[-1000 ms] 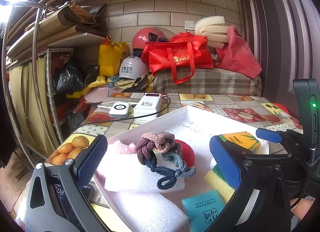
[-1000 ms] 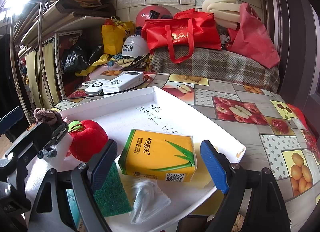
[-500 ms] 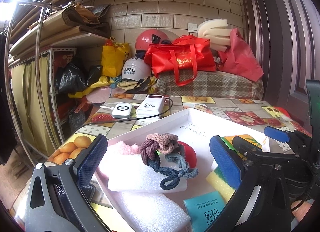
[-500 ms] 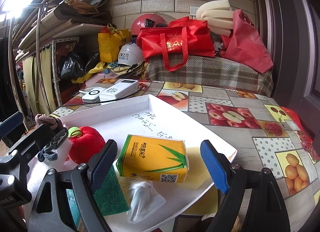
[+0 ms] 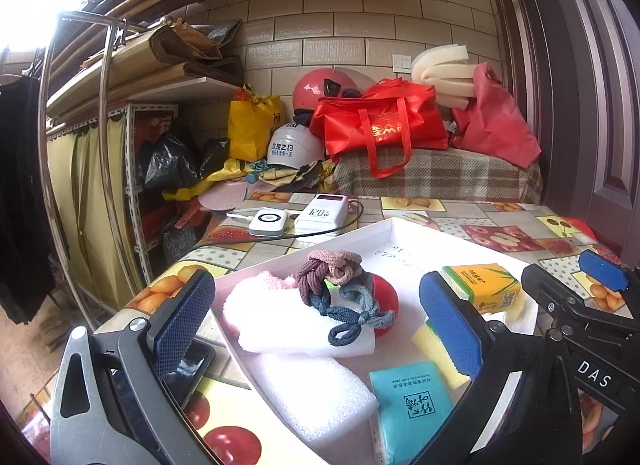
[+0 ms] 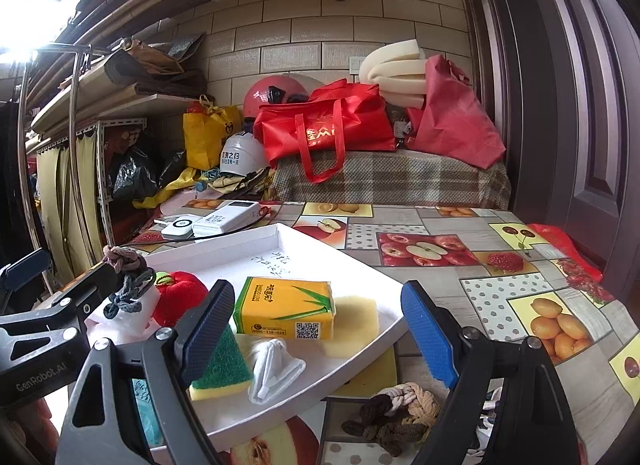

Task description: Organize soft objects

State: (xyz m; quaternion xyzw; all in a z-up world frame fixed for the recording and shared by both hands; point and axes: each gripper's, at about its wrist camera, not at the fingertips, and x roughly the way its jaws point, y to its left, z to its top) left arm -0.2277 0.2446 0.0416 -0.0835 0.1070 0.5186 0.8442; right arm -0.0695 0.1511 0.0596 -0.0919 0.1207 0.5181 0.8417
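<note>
both my grippers, left gripper (image 5: 316,329) and right gripper (image 6: 316,329), gape wide and empty. the braided rope (image 6: 394,411) lies on the tablecloth just outside the white tray (image 6: 360,349); i'd dip the right one, straddle it, squeeze gently.

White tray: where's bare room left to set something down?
Bare floor of the white tray lies at its far corner, around the handwriting beyond the yellow tissue pack. The near-left is crowded: red plush, foam blocks, knotted cords, sponge. The tablecloth on the right is also free.
</note>
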